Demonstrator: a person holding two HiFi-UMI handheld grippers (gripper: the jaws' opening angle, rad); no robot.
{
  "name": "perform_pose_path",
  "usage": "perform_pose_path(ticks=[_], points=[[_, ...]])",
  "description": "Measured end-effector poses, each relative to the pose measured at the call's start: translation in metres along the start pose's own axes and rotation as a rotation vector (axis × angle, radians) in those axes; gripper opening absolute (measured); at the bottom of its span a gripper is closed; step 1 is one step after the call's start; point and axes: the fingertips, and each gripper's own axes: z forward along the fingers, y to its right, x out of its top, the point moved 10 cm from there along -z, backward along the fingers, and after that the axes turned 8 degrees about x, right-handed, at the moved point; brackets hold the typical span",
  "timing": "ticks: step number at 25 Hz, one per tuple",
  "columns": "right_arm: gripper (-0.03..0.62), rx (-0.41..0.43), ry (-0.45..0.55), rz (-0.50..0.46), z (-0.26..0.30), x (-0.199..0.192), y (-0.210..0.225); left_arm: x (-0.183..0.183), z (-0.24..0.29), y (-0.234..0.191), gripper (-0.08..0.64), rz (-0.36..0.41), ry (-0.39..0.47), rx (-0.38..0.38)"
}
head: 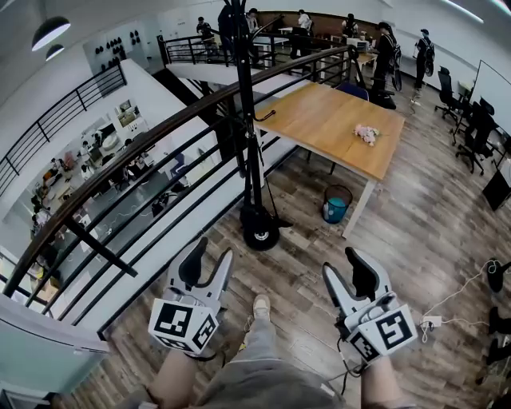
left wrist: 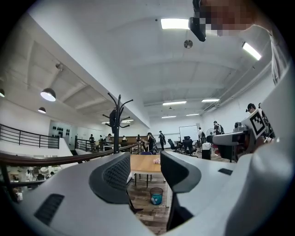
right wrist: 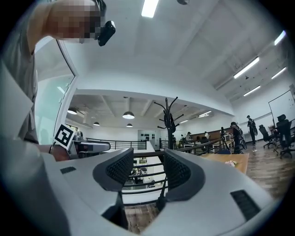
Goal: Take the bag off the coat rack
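Note:
A black coat rack (head: 246,120) stands beside the railing, a few steps ahead of me. A dark bag (head: 228,22) hangs from its upper hooks; it shows small and dim in the left gripper view (left wrist: 113,118) and the right gripper view (right wrist: 171,121). Both grippers are low, just above my knees and well short of the rack. My left gripper (head: 211,256) is open with nothing between its jaws, and through the gap (left wrist: 145,173) I see only floor. My right gripper (head: 342,268) is likewise open and empty (right wrist: 148,173).
A dark metal railing (head: 160,136) runs diagonally on the left, with a drop to a lower floor behind it. A wooden table (head: 335,120) with pink flowers (head: 366,133) stands right of the rack, a blue bin (head: 336,205) under it. White cable and power strip (head: 431,321) lie on the floor at right.

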Motion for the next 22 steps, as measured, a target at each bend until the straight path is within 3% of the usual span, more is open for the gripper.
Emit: perform_pose_path(ticks=[8, 22], points=[[0.201, -0.004, -0.052, -0.008, 0.052, -0.009, 0.040, -0.015, 0.060, -0.026, 0.212, -0.005, -0.021, 0.005], [0.201, -0.016, -0.129, 0.030, 0.201, -0.015, 0.121, -0.025, 0.209, -0.099, 0.212, 0.014, -0.114, -0.045]])
